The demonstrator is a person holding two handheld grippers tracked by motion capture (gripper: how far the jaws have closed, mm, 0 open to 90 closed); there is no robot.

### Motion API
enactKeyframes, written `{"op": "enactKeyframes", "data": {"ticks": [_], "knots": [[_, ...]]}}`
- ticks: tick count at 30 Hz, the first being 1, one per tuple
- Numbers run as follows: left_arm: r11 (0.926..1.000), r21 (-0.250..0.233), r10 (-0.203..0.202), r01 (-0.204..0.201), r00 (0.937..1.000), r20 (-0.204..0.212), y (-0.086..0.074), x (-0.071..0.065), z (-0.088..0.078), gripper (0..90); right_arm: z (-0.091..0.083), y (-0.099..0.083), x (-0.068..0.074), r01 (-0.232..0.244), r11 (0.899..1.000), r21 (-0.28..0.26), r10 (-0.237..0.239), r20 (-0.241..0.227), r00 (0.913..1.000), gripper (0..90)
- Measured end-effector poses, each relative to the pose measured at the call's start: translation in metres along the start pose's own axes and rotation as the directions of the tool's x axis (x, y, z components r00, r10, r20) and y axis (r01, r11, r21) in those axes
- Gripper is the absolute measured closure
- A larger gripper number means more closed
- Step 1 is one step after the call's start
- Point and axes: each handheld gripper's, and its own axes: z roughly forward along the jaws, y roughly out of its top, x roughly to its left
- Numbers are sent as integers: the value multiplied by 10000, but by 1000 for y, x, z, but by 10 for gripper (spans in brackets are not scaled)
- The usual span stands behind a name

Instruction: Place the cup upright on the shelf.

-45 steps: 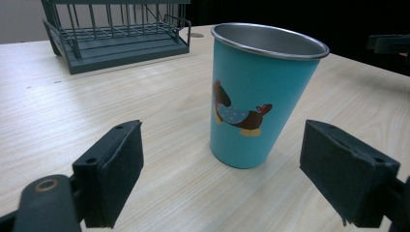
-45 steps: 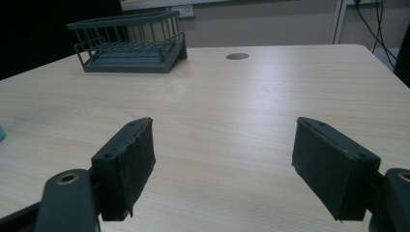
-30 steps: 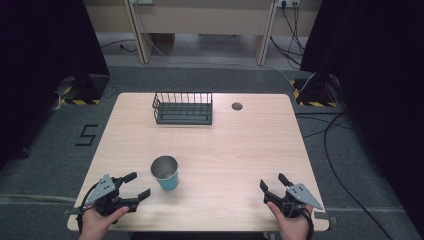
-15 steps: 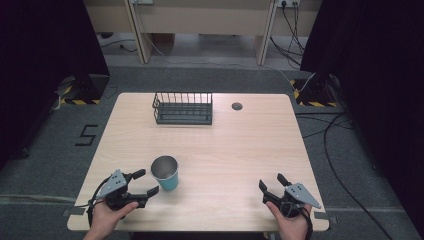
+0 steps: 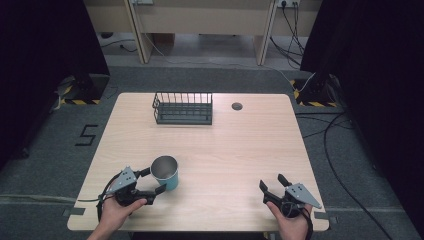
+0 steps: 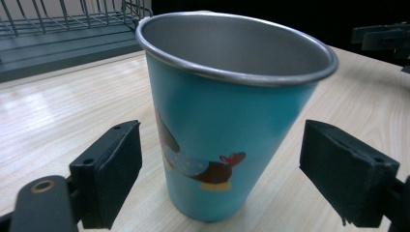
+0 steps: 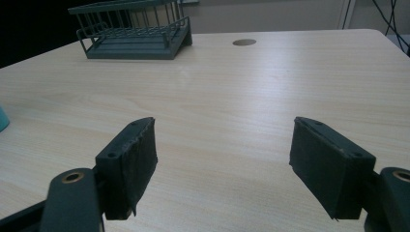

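- Turquoise metal cup [image 6: 227,111] stands upright near the table's [image 5: 250,150] front left edge, between my left gripper's [image 5: 150,182] spread jaws, neither pad touching yet.
- I'd centre the pads low on the wall, below the flared rim, then squeeze evenly so it won't tip.
- My right gripper [image 5: 274,186] rests spread wide, front right, well apart from the cup.

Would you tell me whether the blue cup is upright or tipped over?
Upright: the blue cup stands on its base on the table, open rim upward, empty inside.
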Motion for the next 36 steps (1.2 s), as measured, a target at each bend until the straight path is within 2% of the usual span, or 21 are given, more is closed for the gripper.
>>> {"op": "enactKeyframes", "data": {"ticks": [15, 29, 36], "knots": [[9999, 89, 131, -133, 9997, 196, 6, 0, 20, 146, 0, 0, -1, -47, 10000, -15, 47, 22, 10000, 256], [9999, -65, 90, -88, 9997, 244, 3, 1, 21, 167, 0, 0, -1, -58, 10000, 15, 58, -20, 10000, 259], [9994, -346, 87, -83, 9999, 94, 8, 2, 18, 167, 0, 0, -2, -79, 10000, 7, 79, -38, 10000, 260]]}}
